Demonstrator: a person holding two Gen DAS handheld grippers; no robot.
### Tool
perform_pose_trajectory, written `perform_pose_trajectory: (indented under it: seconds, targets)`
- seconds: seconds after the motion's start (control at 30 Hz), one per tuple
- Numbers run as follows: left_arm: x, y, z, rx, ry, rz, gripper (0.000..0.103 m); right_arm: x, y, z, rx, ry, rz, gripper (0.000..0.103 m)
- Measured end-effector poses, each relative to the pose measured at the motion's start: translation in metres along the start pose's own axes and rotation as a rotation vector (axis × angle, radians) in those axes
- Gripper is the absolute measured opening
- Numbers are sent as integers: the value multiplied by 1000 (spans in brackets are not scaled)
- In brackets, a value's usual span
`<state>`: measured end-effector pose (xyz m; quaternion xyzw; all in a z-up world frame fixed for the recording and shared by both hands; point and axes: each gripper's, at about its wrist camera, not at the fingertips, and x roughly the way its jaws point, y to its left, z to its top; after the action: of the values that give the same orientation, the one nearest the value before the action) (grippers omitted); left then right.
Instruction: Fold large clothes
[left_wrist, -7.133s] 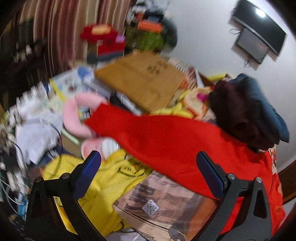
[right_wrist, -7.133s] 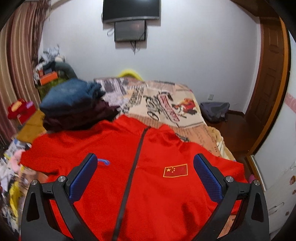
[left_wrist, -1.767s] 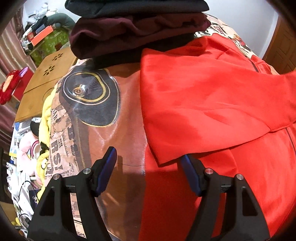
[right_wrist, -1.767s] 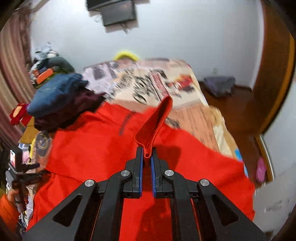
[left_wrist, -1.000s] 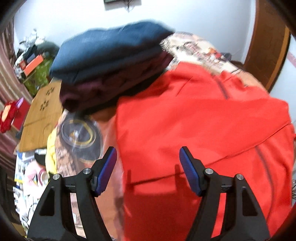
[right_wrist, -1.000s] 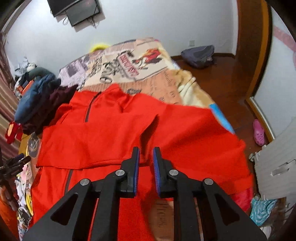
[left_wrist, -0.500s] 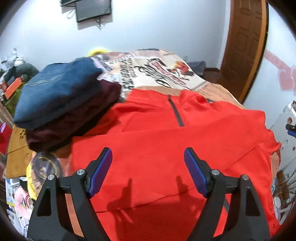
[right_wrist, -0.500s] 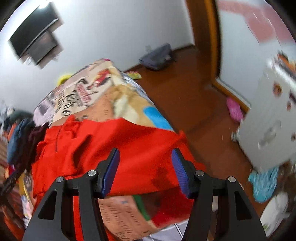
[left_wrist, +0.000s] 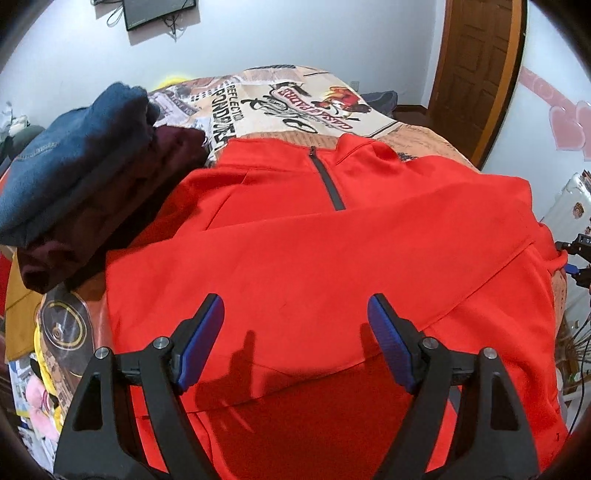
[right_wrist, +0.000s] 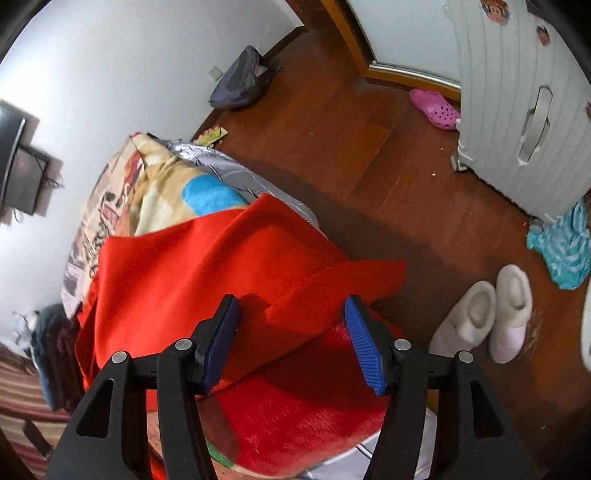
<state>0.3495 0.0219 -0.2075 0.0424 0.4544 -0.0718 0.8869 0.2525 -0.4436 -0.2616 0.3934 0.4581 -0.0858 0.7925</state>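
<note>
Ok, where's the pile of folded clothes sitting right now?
In the left wrist view the folded pile sits at the left on the bed, its edge meeting the red jacket, with the left gripper open above the jacket.

Right gripper (right_wrist: 291, 343) spread above red jacket (right_wrist: 207, 273) at bed edge.

Bed (left_wrist: 258, 92) with printed cover: red jacket (left_wrist: 314, 258) spread flat; folded stack of dark clothes (left_wrist: 81, 177) beside its left shoulder.

Bright, even light; fisheye-warped, dark-vignetted edges.
</note>
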Motion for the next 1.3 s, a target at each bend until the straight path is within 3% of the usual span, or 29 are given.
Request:
perform_pose_trajectory:
  seconds: [0.23,0.4,0.57,0.7,0.8,0.9,1.1,1.3]
  targets:
    - [-5,7,-3,-23,-14,3,79,3,16,8,-20,-53,-16,12]
    - [-16,8,-5,11,-46,39,79,-32,74,18,-160,-157,16,10]
    - [-29,9,-5,16,-79,33,79,-86,159,20,-330,-264,152,10]
    - [-39,13,-5,1,-102,26,79,-115,224,-1,-487,-308,251,10]
    - [-45,18,-6,-8,-112,33,79,-111,260,-30,-607,-268,302,10]
    - [-48,22,-9,-16,-111,34,79,-84,275,-64,-706,-172,320,10]
    - [-53,24,-13,-14,-103,38,79,-4,271,-117,-825,99,231,14]
    - [-58,15,-5,9,-109,22,79,14,262,-138,-873,209,158,21]
